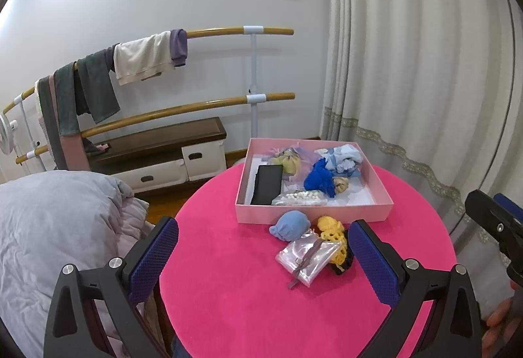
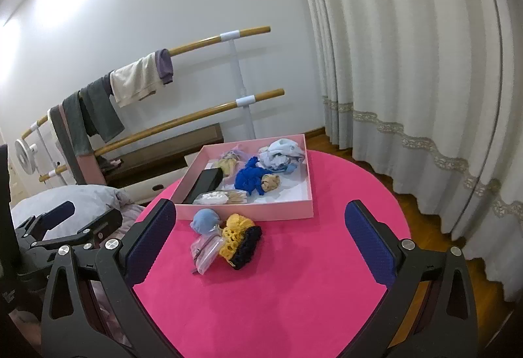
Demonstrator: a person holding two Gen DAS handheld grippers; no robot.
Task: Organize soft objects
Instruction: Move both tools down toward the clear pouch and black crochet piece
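Both my jaws stand apart, empty. I'd drop my left gripper (image 1: 263, 255) squarely over the blue ball (image 1: 290, 230), pinching gently, then lift into the box (image 1: 313, 211).

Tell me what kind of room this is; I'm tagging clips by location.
Probably a bedroom at home: a rumpled grey duvet beside the pink round table, clothes draped over a wooden rail rack, and floor-length curtains.

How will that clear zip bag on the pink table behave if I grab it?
The clear zip bag looks thin and glossy, so it is probably floppy, light and slippery. It leans against the yellow crochet piece, which may shift too.
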